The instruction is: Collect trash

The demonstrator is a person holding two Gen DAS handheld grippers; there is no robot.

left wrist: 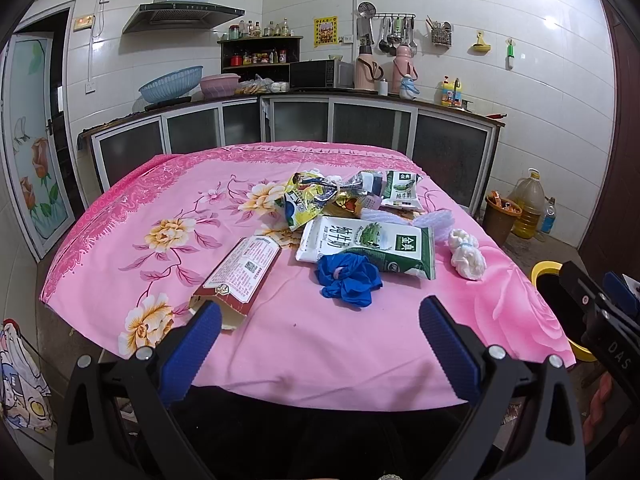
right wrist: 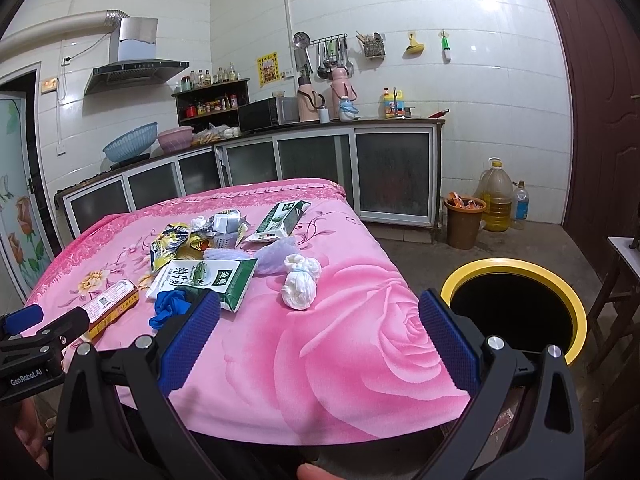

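Note:
Trash lies on a pink flowered tablecloth (left wrist: 304, 344): a red and white carton (left wrist: 240, 272), a crumpled blue glove (left wrist: 348, 280), a green and white milk pack (left wrist: 372, 246), a yellow snack wrapper (left wrist: 304, 200), a second milk pack (left wrist: 400, 190) and a knotted white bag (left wrist: 466, 254). My left gripper (left wrist: 320, 332) is open above the table's near edge, short of the glove. My right gripper (right wrist: 320, 330) is open over the big rose print, with the white bag (right wrist: 300, 282) ahead of it. A yellow-rimmed bin (right wrist: 516, 312) stands on the floor right of the table.
Kitchen counters with basins, a microwave and flasks line the far wall. A brown bucket (right wrist: 464, 222) and oil bottles (right wrist: 496, 198) stand on the floor at back right. A stool (right wrist: 624, 264) is at the right edge. A finger (right wrist: 316, 472) shows at the bottom.

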